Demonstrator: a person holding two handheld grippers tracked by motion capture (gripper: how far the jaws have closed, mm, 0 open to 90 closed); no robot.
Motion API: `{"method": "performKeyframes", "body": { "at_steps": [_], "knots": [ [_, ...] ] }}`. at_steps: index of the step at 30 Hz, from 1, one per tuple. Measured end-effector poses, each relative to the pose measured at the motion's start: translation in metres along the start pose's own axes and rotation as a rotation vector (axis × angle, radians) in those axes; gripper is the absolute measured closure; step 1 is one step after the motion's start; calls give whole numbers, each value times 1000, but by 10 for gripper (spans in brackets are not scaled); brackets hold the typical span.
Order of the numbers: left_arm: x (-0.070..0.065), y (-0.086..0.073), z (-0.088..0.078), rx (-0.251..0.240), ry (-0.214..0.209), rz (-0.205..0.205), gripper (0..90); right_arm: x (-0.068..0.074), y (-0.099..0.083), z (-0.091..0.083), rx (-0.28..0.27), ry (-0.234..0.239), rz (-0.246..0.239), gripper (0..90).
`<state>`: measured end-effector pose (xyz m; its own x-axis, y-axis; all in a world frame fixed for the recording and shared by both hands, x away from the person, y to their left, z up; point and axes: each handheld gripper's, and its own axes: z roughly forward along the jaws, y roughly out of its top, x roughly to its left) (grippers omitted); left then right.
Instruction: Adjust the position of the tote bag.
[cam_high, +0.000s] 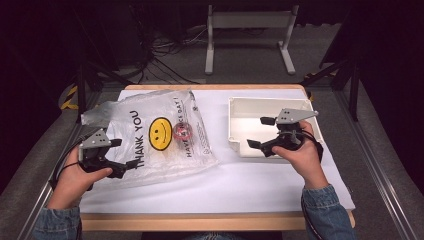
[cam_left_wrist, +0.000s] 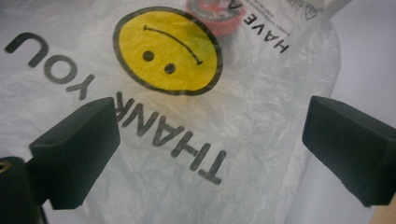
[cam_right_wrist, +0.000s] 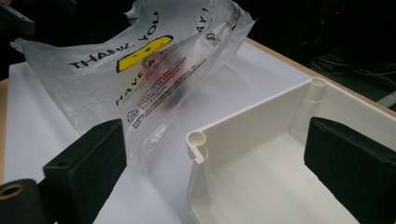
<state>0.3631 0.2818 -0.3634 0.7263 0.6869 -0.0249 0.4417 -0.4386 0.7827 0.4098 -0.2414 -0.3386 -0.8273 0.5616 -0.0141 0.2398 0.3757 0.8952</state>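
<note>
A clear plastic bag (cam_high: 160, 135) printed with a yellow smiley and "THANK YOU" lies on the left half of the white table. Inside it a small red round object (cam_high: 182, 131) shows through the film, also seen as a red round object (cam_left_wrist: 215, 14) near the top of the left gripper view. My left gripper (cam_high: 122, 154) hovers open at the bag's (cam_left_wrist: 187, 116) near left edge, jaws wide with only bag film between them. My right gripper (cam_high: 260, 132) is open over the near left part of an empty white bin (cam_high: 250, 107). The bin's corner (cam_right_wrist: 198, 140) sits between its jaws.
The white sheet (cam_high: 250, 185) covers a wooden table with a bare near strip. Behind the table stand a white metal frame (cam_high: 247, 30) and loose cables (cam_high: 165, 55) on the floor. Dark stands flank both sides.
</note>
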Motion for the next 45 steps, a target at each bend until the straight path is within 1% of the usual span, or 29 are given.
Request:
{"method": "performKeyframes", "body": {
  "at_steps": [1, 2, 4, 7, 10, 12, 13, 14, 15, 16, 17, 20, 22, 23, 24, 27, 30, 34, 35, 37, 38, 40, 41, 42, 43, 44, 45],
  "knots": [
    [0, -1, -1, 3, 3, -10, 27, 1, 1, 1, 4, -6, 4, 61],
    [-1, -2, -1, 7, -6, -2, 27, 1, 1, 1, 3, -12, 4, 61],
    [-5, -4, 0, 32, -44, 44, 23, 2, 2, 1, -3, -9, 6, 62],
    [-10, -2, 2, 31, -59, 75, 25, 4, 4, 0, -7, -7, 3, 61],
    [-12, -1, 4, 44, -54, 73, 29, 6, 6, 0, -14, -8, 3, 61],
    [-13, -1, 6, 72, -42, 61, 33, 7, 6, 0, -14, -4, -1, 61],
    [-12, -3, 10, 120, -17, 37, 49, 8, 7, 0, -18, -2, -4, 61],
    [-12, -3, 10, 120, -17, 37, 56, 8, 7, 0, -18, -2, -4, 61],
    [-11, -5, 13, 157, -1, 39, 56, 8, 7, 1, -18, -1, -4, 61],
    [-12, -6, 16, 186, -2, 31, 63, 9, 7, 1, -18, 2, -5, 61],
    [-12, -7, 19, 207, -15, 41, 68, 10, 7, 2, -15, 6, -5, 61],
    [-15, -8, 23, 234, -49, 43, 75, 10, 6, 3, -6, 9, -2, 61],
    [-15, -8, 25, 246, -56, 58, 75, 10, 5, 3, -2, 11, -1, 61],
    [-15, -8, 26, 248, -59, 54, 74, 10, 5, 4, -1, 12, -1, 61],
    [-14, -9, 27, 253, -56, 58, 74, 10, 5, 4, 0, 14, -1, 60],
    [-11, -13, 32, 292, -44, 50, 68, 11, 4, 5, 4, 15, 0, 59],
    [-6, -17, 36, 307, -39, 22, 60, 12, 4, 6, 10, 19, -1, 57],
    [-1, -22, 41, 328, -36, -4, 55, 12, 3, 7, 18, 22, -2, 56],
    [0, -22, 42, 334, -38, -3, 56, 12, 3, 7, 18, 21, -2, 56],
    [2, -24, 45, 349, -47, -17, 59, 12, 3, 8, 21, 24, -2, 56],
    [3, -25, 46, 359, -54, -29, 65, 13, 3, 8, 23, 25, -3, 55],
    [5, -28, 47, 387, -53, -57, 78, 13, 2, 9, 26, 29, -2, 54],
    [6, -29, 47, 405, -51, -65, 94, 13, 2, 9, 27, 29, -4, 53],
    [6, -29, 47, 405, -51, -65, 115, 14, 2, 10, 28, 31, -3, 54],
    [8, -30, 47, 420, -53, -82, 141, 14, 2, 10, 31, 32, -6, 54],
    [9, -30, 47, 419, -61, -84, 188, 14, 2, 10, 33, 33, -6, 54],
    [9, -29, 45, 418, -69, -84, 264, 14, 2, 11, 33, 33, -5, 54]
  ]
}}
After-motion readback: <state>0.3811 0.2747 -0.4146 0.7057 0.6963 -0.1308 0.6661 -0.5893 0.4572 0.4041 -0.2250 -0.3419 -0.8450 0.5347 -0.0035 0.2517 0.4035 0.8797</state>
